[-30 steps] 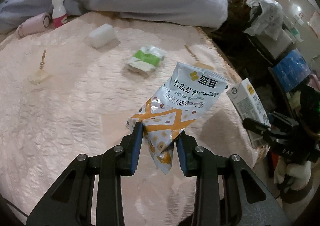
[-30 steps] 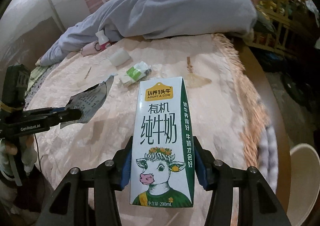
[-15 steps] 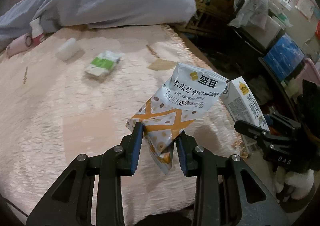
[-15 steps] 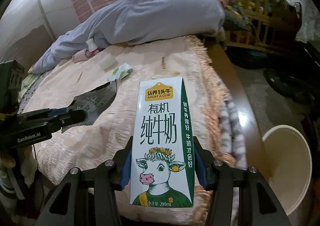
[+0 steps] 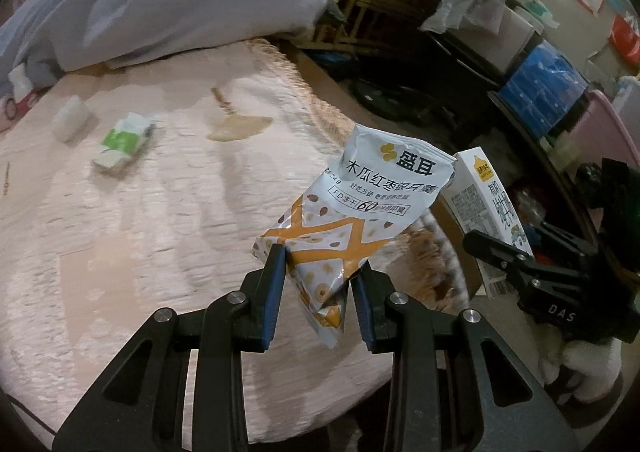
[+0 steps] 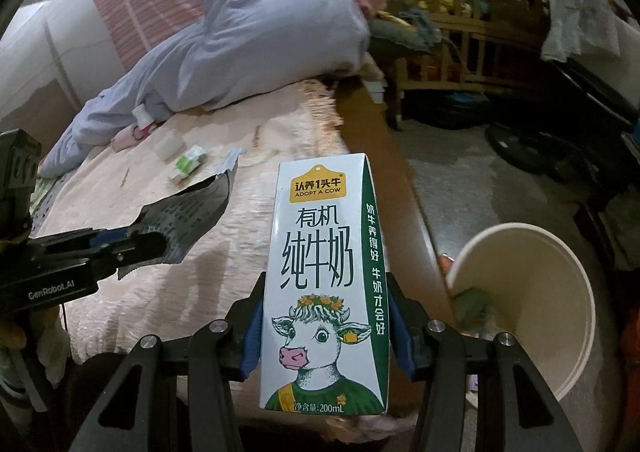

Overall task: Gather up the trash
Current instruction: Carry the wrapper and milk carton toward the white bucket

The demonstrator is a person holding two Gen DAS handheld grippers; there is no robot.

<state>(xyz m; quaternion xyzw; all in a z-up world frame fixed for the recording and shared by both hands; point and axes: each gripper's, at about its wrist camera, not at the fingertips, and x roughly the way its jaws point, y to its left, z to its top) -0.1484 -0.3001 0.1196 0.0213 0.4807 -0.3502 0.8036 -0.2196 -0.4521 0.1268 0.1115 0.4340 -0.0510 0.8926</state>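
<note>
Foil pouch (image 5: 360,212), crinkled, pinched in left gripper (image 5: 318,272); right gripper (image 6: 324,332) clamps rectangular milk carton (image 6: 324,272) beside round paper bucket (image 6: 560,312).

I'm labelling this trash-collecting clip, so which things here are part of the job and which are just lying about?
Part of the job:
- snack packet, clamped in the left gripper
- milk carton, clamped in the right gripper
- white bin on the floor
- green-and-white wrapper on the bed

Just lying about:
- grey duvet
- blue crate
</note>
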